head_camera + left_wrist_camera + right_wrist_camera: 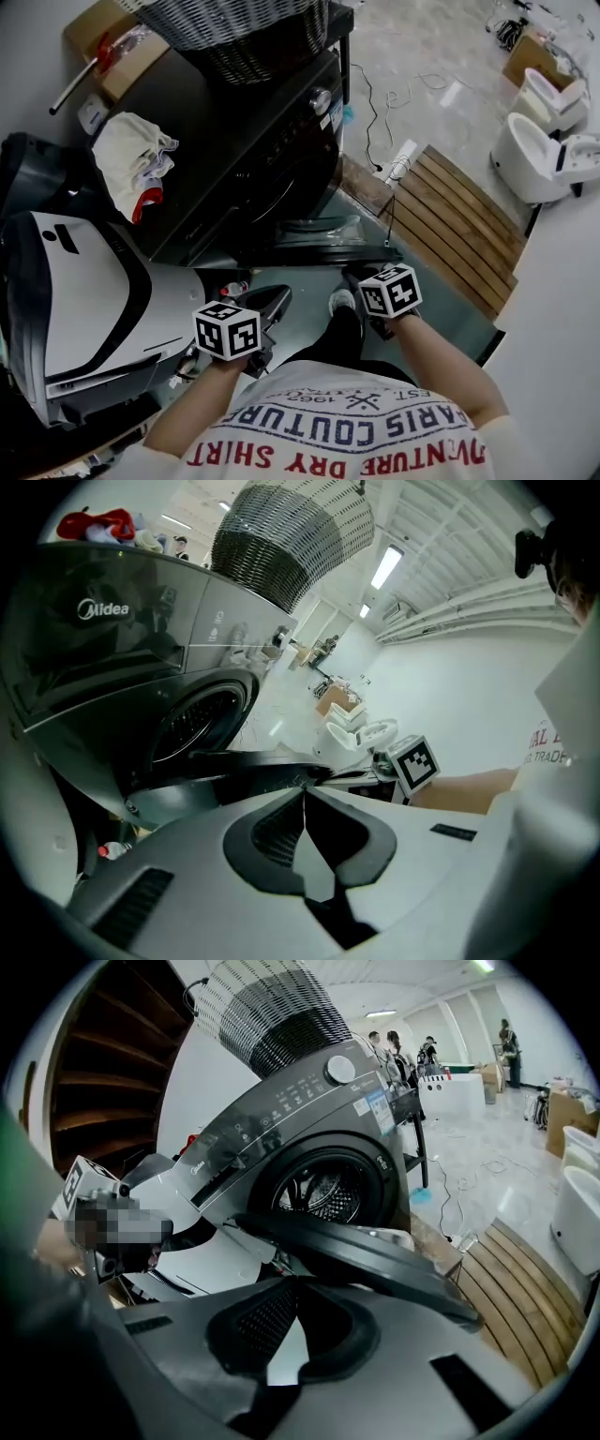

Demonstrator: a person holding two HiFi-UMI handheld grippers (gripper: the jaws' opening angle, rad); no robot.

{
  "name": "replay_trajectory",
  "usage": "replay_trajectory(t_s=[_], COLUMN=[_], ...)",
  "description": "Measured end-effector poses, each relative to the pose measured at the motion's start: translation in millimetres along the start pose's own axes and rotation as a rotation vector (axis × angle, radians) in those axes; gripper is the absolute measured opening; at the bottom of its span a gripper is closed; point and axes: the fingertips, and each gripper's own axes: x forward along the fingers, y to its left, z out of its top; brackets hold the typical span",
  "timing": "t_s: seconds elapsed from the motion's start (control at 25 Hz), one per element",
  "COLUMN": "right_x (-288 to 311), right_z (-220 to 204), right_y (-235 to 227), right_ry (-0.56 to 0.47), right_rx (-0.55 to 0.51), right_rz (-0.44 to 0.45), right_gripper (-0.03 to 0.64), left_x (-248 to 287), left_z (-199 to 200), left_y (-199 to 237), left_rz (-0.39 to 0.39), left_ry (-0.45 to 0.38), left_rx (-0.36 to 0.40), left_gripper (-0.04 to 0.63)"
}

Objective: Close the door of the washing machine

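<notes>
The dark front-loading washing machine (253,150) stands ahead of me with its round door (319,239) swung wide open towards me. In the right gripper view the drum opening (323,1190) shows behind the door (375,1260), which lies just beyond the tips of my right gripper (295,1283). Its jaws are shut with nothing between them. My left gripper (302,785) is also shut and empty, its tips close to the door's edge (253,769). In the head view the left gripper (264,319) and right gripper (361,281) hover just in front of the door.
A wicker basket (244,28) and bundled cloth (136,155) sit on top of the machine. A white appliance (84,291) stands at the left. A slatted wooden platform (459,225), a power strip (394,164) with cable and white toilets (544,141) lie to the right.
</notes>
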Motion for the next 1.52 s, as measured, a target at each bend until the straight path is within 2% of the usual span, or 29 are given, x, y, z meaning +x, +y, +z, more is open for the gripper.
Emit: replay_trajectory(t_s=[0.44, 0.8, 1.28, 1.52], right_x=[16, 30, 62, 77], right_z=[48, 75, 126, 151], right_y=[-29, -42, -55, -58], right_ry=[0.019, 0.054, 0.040, 0.084], right_rx=[-0.009, -0.033, -0.032, -0.081], right_rz=[0.012, 0.012, 0.054, 0.076], right_gripper=[0.021, 0.021, 0.021, 0.021], left_x=[17, 12, -2, -5], left_z=[26, 47, 44, 53], left_y=[18, 25, 40, 44], left_rz=[0.021, 0.033, 0.120, 0.158], left_ry=[-0.031, -0.100, -0.169, -0.223], left_rx=[-0.089, -0.137, -0.259, -0.334], left_gripper=[0.029, 0.029, 0.029, 0.029])
